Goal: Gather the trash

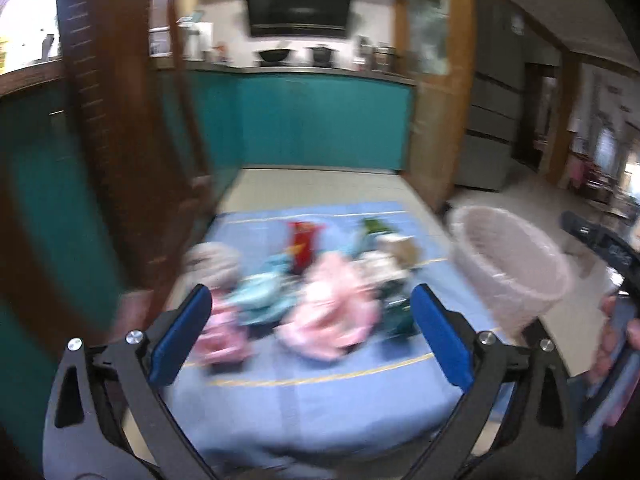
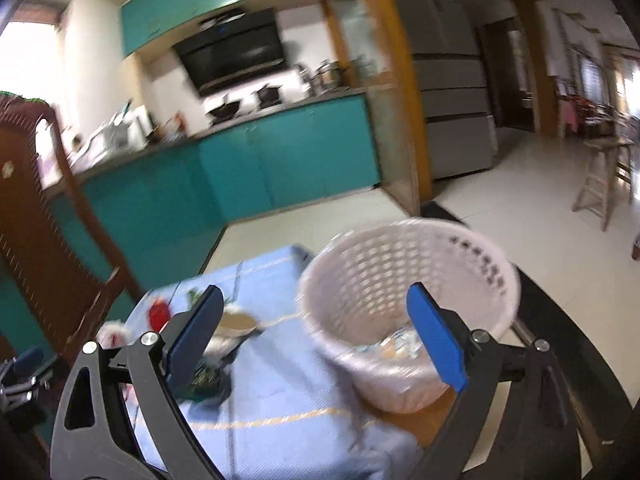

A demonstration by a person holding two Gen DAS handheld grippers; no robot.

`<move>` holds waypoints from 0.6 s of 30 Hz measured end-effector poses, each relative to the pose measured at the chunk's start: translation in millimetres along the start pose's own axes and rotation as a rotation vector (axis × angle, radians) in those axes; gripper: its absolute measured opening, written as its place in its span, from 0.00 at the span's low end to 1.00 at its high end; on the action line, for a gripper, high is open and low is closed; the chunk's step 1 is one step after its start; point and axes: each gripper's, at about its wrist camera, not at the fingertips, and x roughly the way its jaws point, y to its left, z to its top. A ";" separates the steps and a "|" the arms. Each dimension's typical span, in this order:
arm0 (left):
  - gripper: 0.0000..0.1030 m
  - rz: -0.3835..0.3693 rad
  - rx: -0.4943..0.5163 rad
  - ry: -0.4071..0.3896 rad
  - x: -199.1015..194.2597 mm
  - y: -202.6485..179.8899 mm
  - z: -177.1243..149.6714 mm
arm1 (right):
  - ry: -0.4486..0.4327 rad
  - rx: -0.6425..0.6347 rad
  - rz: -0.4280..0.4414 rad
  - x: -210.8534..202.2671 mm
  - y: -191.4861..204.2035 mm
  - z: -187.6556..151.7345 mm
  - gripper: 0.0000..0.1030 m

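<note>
Both the left gripper (image 1: 311, 332) and the right gripper (image 2: 314, 334) gape empty; wrappers (image 1: 328, 312) crowd the blue surface (image 1: 280, 400) beside the basket (image 2: 404, 312), so a hasty grab risks scattering neighbours or tipping it.

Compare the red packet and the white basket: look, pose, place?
The red packet is small, solid red and stands among the trash on the blue cloth; the white basket is larger, perforated and tilted at the cloth's right edge. Packet is loose trash; basket already holds some scraps. Neither is gripped.
</note>
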 end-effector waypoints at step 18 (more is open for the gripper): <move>0.96 0.039 -0.035 0.052 0.6 18.1 -17.1 | 0.077 -0.218 0.154 -9.1 62.2 -34.9 0.88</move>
